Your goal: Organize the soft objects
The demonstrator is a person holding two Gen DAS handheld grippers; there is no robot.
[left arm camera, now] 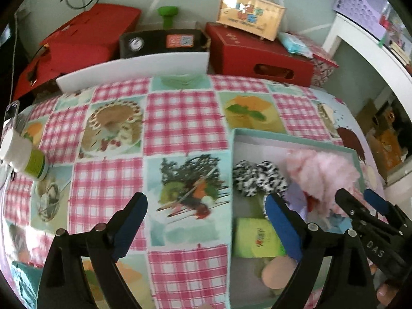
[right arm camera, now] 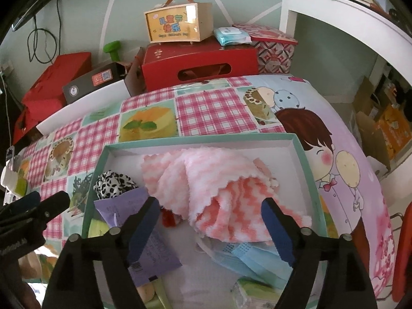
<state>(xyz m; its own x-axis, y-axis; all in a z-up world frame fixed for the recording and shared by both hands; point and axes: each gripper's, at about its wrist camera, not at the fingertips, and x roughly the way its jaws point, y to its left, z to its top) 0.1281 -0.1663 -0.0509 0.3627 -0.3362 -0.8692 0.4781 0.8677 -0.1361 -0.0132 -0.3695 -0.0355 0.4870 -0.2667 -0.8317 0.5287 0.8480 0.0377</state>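
The left gripper hangs wide apart over the patchwork tablecloth. Beside it, a teal box holds a pink fluffy cloth and a black-and-white scrunchie, with the right gripper spread above the cloth.

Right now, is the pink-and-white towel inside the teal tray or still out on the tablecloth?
Inside. The pink-and-white towel lies crumpled within the teal tray's white floor, bounded by its rim.

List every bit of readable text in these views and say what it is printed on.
"DAS": right tool, on its black body.
"儿童节快乐": handled gift box, front panel.
Small English line beneath it: blurred.
Purple paper print: too small.
Green packet logo: unreadable.
Black box sticker: unreadable.
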